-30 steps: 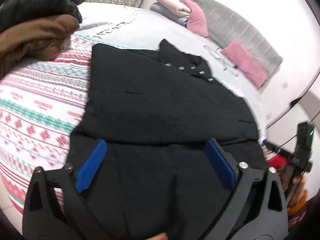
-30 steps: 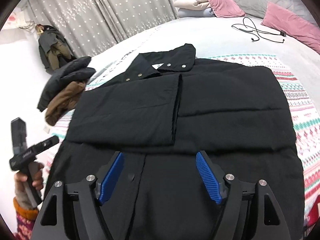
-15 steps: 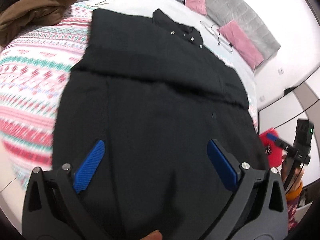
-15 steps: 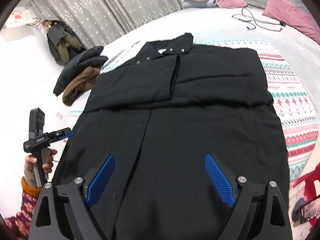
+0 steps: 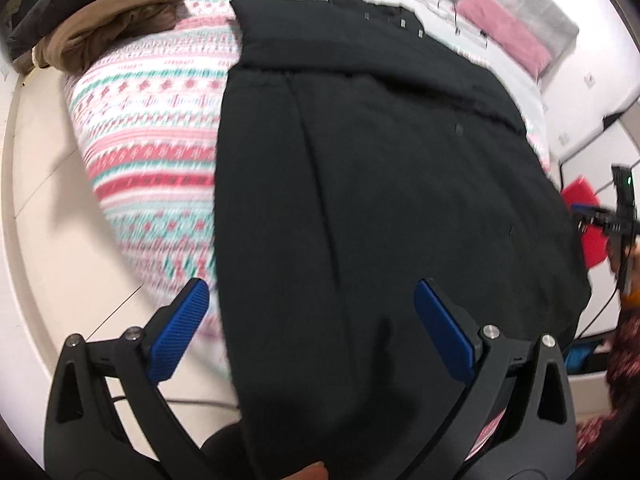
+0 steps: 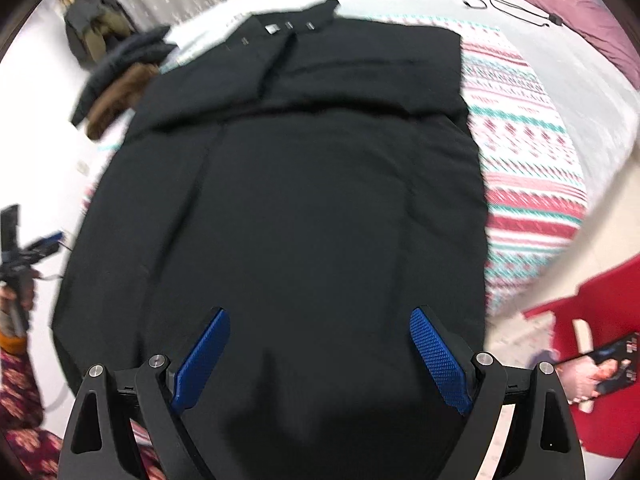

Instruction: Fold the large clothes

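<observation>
**Black coat spread on the bed, both grippers hanging wide above its hem**

A black coat (image 5: 380, 184) lies flat on a patterned red, white and green blanket (image 5: 160, 120) that covers the bed, sleeves folded across the chest, collar at the far end. Its lower end hangs past the bed's near edge. A heap of brown and dark clothes (image 5: 104, 28) sits at the bed's far corner, clear of the coat. Pink cushions (image 5: 504, 36) and a black cable (image 6: 504, 4) lie beyond the collar, well apart from it. A red chair (image 6: 600, 320) stands on the floor beside the bed. Nothing lies on top of the coat.

The left gripper (image 5: 312, 328) stands spread over the coat's lower left edge, pinching nothing. The right gripper (image 6: 320, 356) is spread too; its jaws have just been opening, with only flat cloth beneath them.

Compared with a second ago, both views have drawn back from the chest toward the hem, and floor now shows alongside the bed.
</observation>
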The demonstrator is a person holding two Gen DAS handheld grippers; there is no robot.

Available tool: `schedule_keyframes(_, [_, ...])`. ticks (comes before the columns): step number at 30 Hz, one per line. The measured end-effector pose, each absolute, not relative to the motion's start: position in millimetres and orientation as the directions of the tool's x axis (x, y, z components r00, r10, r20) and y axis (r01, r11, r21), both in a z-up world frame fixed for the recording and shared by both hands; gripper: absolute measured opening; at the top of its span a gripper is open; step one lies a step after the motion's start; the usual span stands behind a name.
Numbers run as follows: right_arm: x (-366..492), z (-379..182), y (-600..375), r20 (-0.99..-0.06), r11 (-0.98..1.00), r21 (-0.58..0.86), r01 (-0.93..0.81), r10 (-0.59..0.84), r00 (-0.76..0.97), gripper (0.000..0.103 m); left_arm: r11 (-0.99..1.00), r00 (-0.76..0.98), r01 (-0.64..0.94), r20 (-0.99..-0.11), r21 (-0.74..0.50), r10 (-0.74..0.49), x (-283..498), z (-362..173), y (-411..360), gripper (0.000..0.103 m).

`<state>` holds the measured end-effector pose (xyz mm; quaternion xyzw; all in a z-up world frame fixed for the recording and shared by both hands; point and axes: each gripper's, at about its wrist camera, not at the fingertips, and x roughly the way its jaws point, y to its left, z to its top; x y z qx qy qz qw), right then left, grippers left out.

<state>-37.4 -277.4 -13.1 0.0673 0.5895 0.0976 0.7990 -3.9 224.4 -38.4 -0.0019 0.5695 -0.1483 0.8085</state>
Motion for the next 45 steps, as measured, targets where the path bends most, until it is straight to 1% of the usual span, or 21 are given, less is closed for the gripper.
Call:
schedule_keyframes(4, [-50.3, -24.2, -289.7, -0.959, 0.987, 0.139, -0.084, 0.156, 0.239, 0.093, 0.961, 0.26, 0.247, -0.947, -0.122, -0.186, -17.8, -50.3, 228.8, 0.102])
schedule_keyframes(7, [-59.0, -28.3, -294.7, -0.967, 0.989, 0.103, -0.103, 0.124, 0.223, 0.093, 0.959, 0.214, 0.254, -0.96, -0.124, -0.181, -26.9, -60.6, 231.4, 0.102])
schedule_keyframes(9, [-63.7, -29.4, -296.6, -0.968, 0.989, 0.098, -0.111, 0.12, 0.22, 0.093, 0.955, 0.19, 0.257, -0.961, -0.147, -0.199, -32.1, -66.5, 231.9, 0.102])
schedule_keyframes(15, [-73.4, -38.8, -306.9, -0.97, 0.987, 0.117, -0.111, 0.138, 0.201, 0.093, 0.933, 0.124, 0.24, -0.945, -0.267, -0.302, -44.5, -84.1, 232.9, 0.102])
schedule_keyframes(19, [-79.8, -48.7, -314.3, -0.969, 0.981, 0.166, -0.096, 0.18, 0.169, 0.093, 0.916, 0.096, 0.224, -0.927, -0.334, -0.361, -56.0, -88.0, 229.9, 0.092])
schedule_keyframes(21, [-83.2, -52.5, -315.8, -0.965, 0.975, 0.199, -0.095, 0.212, 0.158, 0.093, 0.911, 0.108, 0.225, -0.92, -0.347, -0.377, -61.1, -85.1, 228.0, 0.086])
schedule_keyframes(23, [-86.5, -57.0, -316.5, -0.958, 0.967, 0.24, -0.084, 0.25, 0.138, 0.093, 0.909, 0.122, 0.226, -0.916, -0.35, -0.383, -63.3, -81.1, 226.7, 0.077])
schedule_keyframes(24, [-87.7, -59.8, -316.3, -0.953, 0.961, 0.269, -0.072, 0.276, 0.122, 0.092, 0.91, 0.133, 0.225, -0.915, -0.348, -0.382, -64.7, -78.7, 227.0, 0.074])
schedule_keyframes(26, [-90.5, -62.9, -315.5, -0.943, 0.949, 0.307, -0.067, 0.313, 0.116, 0.091, 0.912, 0.149, 0.223, -0.912, -0.345, -0.381, -63.7, -75.5, 225.6, 0.061])
schedule_keyframes(27, [-91.9, -63.1, -314.0, -0.94, 0.947, 0.314, -0.072, 0.32, 0.121, 0.086, 0.913, 0.16, 0.22, -0.911, -0.344, -0.381, -64.5, -73.0, 225.7, 0.057])
schedule_keyframes(28, [-92.8, -63.0, -313.5, -0.934, 0.943, 0.326, -0.071, 0.332, 0.128, 0.082, 0.913, 0.167, 0.219, -0.909, -0.345, -0.383, -64.7, -71.1, 228.8, 0.049])
schedule_keyframes(29, [-93.3, -62.3, -314.1, -0.927, 0.937, 0.342, -0.065, 0.348, 0.138, 0.07, 0.913, 0.175, 0.211, -0.905, -0.35, -0.388, -64.7, -69.0, 230.2, 0.041])
schedule_keyframes(30, [-93.6, -60.6, -313.5, -0.924, 0.936, 0.348, -0.059, 0.353, 0.148, 0.057, 0.911, 0.186, 0.193, -0.898, -0.363, -0.398, -64.3, -66.8, 231.9, 0.037])
schedule_keyframes(31, [-93.9, -57.9, -314.0, -0.922, 0.937, 0.346, -0.052, 0.35, 0.168, 0.05, 0.909, 0.193, 0.178, -0.892, -0.377, -0.408, -63.4, -65.5, 234.1, 0.028])
schedule_keyframes(32, [-94.3, -54.7, -314.0, -0.921, 0.939, 0.34, -0.047, 0.342, 0.187, 0.039, 0.906, 0.202, 0.162, -0.886, -0.39, -0.418, -62.4, -64.2, 235.6, 0.02])
schedule_keyframes(33, [-94.8, -51.2, -313.2, -0.919, 0.941, 0.334, -0.044, 0.336, 0.204, 0.032, 0.903, 0.216, 0.144, -0.878, -0.405, -0.428, -61.7, -61.6, 237.0, 0.018])
schedule_keyframes(35, [-96.0, -44.1, -311.1, -0.914, 0.943, 0.329, -0.046, 0.331, 0.236, 0.024, 0.901, 0.247, 0.14, -0.867, -0.411, -0.433, -62.3, -54.3, 236.1, 0.014])
schedule_keyframes(36, [-96.9, -38.3, -309.1, -0.909, 0.944, 0.326, -0.053, 0.328, 0.257, 0.021, 0.901, 0.264, 0.145, -0.861, -0.41, -0.434, -63.2, -49.4, 236.7, 0.013])
schedule_keyframes(38, [-97.1, -26.4, -304.4, -0.9, 0.947, 0.311, -0.073, 0.319, 0.296, 0.018, 0.898, 0.314, 0.168, -0.841, -0.407, -0.44, -64.1, -34.1, 231.1, 0.012])
schedule_keyframes(45, [-82.4, 32.0, -285.9, -0.832, 0.946, 0.297, -0.133, 0.324, 0.45, 0.015, 0.868, 0.473, 0.237, -0.729, -0.436, -0.495, -52.0, 28.2, 218.8, 0.011])
